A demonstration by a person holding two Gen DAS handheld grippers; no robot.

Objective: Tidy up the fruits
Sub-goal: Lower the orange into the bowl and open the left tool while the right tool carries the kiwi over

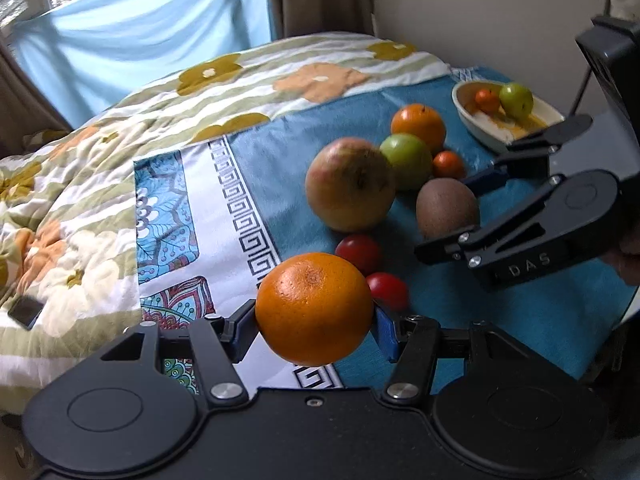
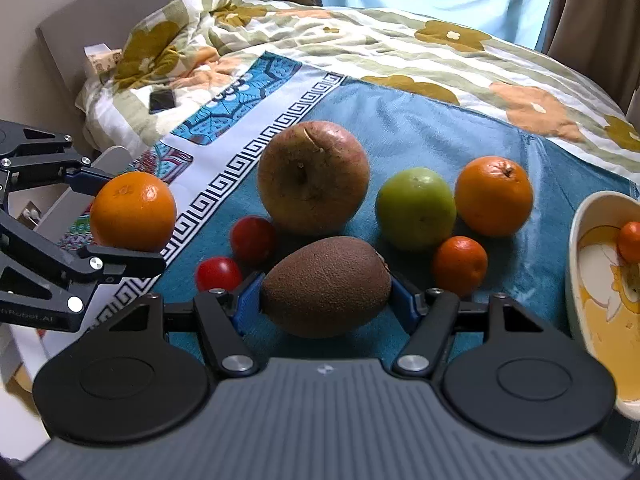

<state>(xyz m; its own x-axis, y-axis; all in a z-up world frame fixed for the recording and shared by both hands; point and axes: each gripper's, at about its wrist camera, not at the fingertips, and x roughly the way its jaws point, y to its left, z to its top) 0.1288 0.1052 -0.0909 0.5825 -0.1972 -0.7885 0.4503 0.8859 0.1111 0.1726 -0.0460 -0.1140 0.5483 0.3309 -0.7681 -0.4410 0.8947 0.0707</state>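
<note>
Far left, the left claw [image 2: 120,216] is clamped on a big round orange [image 2: 133,211], lifted off the bed at the edge of the teal cloth w/ white key-pattern border [image 2: 400,128].

Next on the cloth: two small red cherry tomatoes [image 2: 236,256], then a large reddish-brown apple [image 2: 313,176] behind them. In front, the right claw [image 2: 326,300] has its blue pads either side of a brown fuzzy kiwi [image 2: 327,286], touching both ends; looks gripped, and the kiwi seems low, at or just off the cloth.

Further right: a round green fruit [image 2: 416,208], a second orange w/ stem [image 2: 494,196], a small mandarin [image 2: 460,266], all loose.

Far right, the cream oval bowl w/ yellow print [image 2: 576,248] holds only a small mandarin and, per the left view, a small green fruit [image 1: 517,100].

So approx. two in, two in hand, six left. Early going, I'd say.
</note>
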